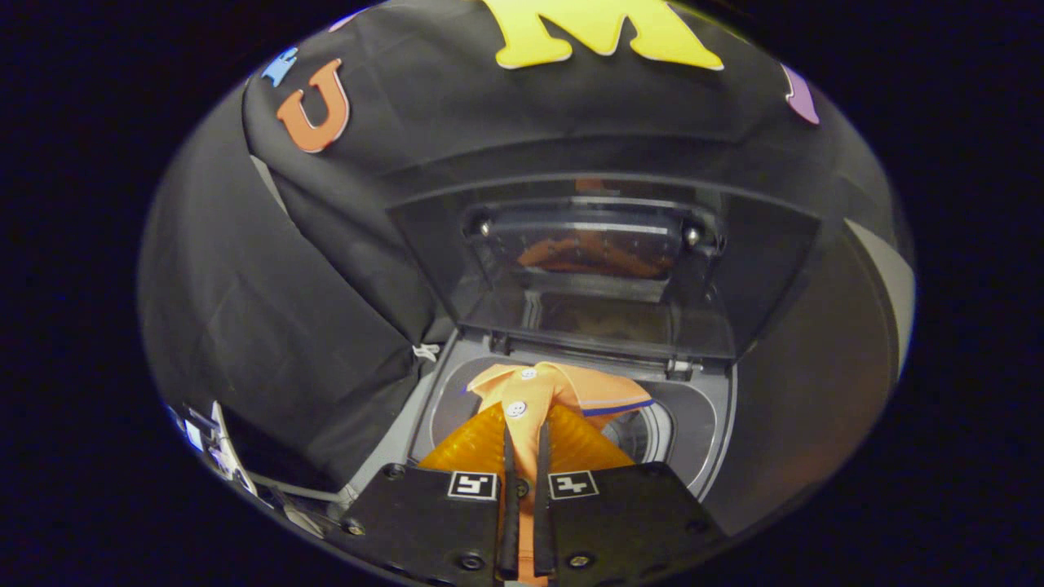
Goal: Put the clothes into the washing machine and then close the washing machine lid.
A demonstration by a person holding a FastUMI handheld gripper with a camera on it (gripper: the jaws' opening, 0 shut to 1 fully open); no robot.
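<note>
So the gripper [526,444] is hanging right over the mouth of the washing machine [718,432] and it's pinching an orange shirt [530,395]. The 2 fingers are sitting nearly together with just a thin strip of fabric squeezed between them, so it's clamped tight on the cloth, both fingers pressing on it.

The shirt is a polo type thing with white buttons running down the placket. I'm counting 2 buttons [515,408] for sure. The collar is spreading out just ahead of the fingertips, and there's a dark blue stripe along its edge on the right side. The rest of the fabric is bunching up on both sides of the fingers, and it's all sitting above the round opening of the drum [644,436], which is peeking out grey and ribbed beside the shirt on the right. Can't really tell if the lower part of the shirt is already touching the inside of the tub or just dangling.

The lid [603,261] is standing open, tipped up and back beyond the shirt. It's dark and see-through-ish, and it's throwing back an orange reflection of the shirt in its middle panel. Black cloth is draping around the machine on the left and behind.
</note>
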